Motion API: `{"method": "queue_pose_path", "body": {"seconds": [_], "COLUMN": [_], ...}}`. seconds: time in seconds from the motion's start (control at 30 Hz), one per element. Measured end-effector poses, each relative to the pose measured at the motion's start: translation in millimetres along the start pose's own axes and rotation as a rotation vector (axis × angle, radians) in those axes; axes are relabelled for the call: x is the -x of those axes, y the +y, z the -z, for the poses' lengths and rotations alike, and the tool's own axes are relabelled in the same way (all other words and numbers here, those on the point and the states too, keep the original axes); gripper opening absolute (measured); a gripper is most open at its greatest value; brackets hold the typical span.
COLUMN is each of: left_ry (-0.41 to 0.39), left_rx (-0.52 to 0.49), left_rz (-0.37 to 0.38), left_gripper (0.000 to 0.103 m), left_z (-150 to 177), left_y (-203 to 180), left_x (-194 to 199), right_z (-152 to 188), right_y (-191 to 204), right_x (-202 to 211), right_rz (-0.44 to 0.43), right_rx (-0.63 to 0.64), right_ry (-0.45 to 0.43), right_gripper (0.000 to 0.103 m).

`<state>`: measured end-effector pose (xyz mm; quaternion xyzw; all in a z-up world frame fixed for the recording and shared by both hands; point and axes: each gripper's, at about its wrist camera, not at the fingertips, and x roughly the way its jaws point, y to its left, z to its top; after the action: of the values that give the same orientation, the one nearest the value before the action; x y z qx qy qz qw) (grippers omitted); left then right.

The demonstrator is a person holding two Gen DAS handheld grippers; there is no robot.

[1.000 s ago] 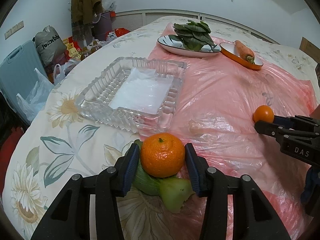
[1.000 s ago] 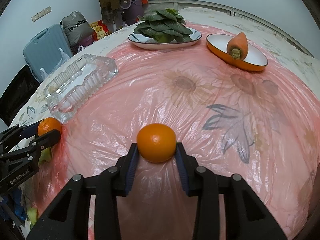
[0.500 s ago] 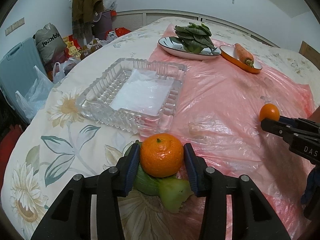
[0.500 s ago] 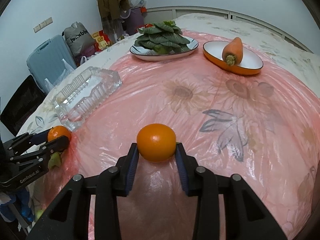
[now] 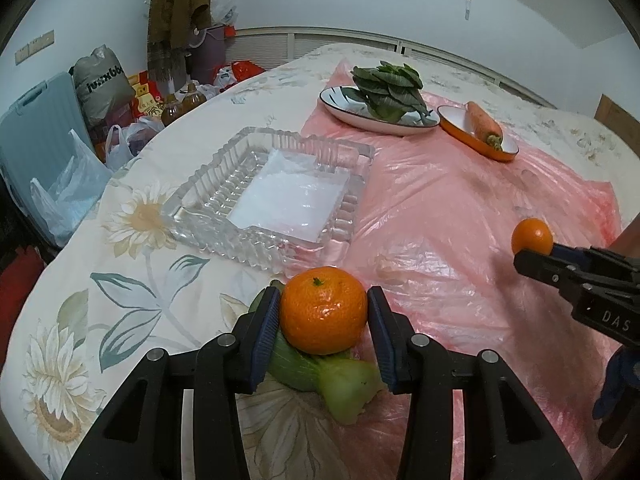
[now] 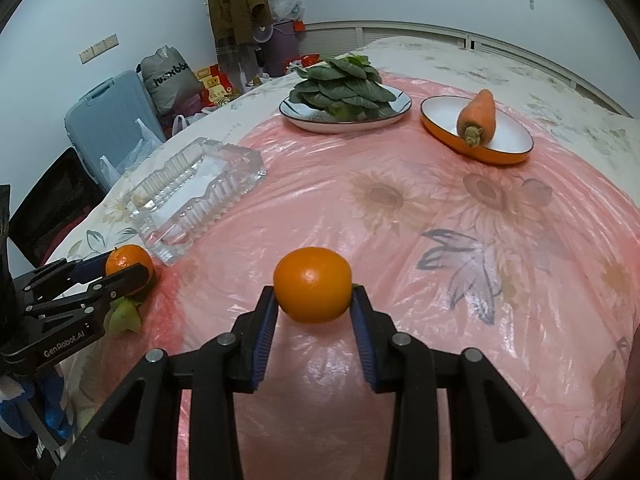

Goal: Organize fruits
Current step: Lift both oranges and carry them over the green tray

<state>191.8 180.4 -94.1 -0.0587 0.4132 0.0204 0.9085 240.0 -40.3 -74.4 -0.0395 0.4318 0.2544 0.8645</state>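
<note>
The left gripper (image 5: pixel 323 314) pinched a stemmed mandarin (image 5: pixel 323 310) between its blue fingers (image 5: pixel 267 328), directly above a green bok choy stalk (image 5: pixel 340 380) lying on the flowered table (image 5: pixel 132 312), near the empty glass tray (image 5: pixel 276 196). The right gripper (image 6: pixel 313 304) pinched a smooth orange (image 6: pixel 313 285) above the pink plastic sheet (image 6: pixel 440 240). Farther back stood a plate of greens (image 6: pixel 344 100) and a carrot (image 6: pixel 477 116) in an orange dish (image 6: pixel 480 136).

home bedrm: bed (image 5: pixel 132 280), suitcase (image 6: pixel 108 124)
</note>
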Motion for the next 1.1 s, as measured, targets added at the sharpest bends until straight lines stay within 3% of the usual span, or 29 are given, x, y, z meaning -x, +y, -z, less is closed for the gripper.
{"method": "queue_pose_path", "body": {"seconds": [0.57, 1.1], "left_ry": [-0.037, -0.021], "left_rx": [0.016, -0.037], "left_rz": [0.015, 0.0], "left_gripper": [0.039, 0.039], "left_z": [-3.7, 4.7], "left_y": [7.5, -21.6], "left_x": [16.6, 31.7], "right_z": [5.0, 30.7], "right_y": [6.4, 5.5], "right_x": [13.4, 27.4], "right_rz": [-0.026, -0.028], "right_rx": [-0.016, -0.045], "right_ry": [-0.023, 0.001], "right_gripper": [0.056, 0.056]}}
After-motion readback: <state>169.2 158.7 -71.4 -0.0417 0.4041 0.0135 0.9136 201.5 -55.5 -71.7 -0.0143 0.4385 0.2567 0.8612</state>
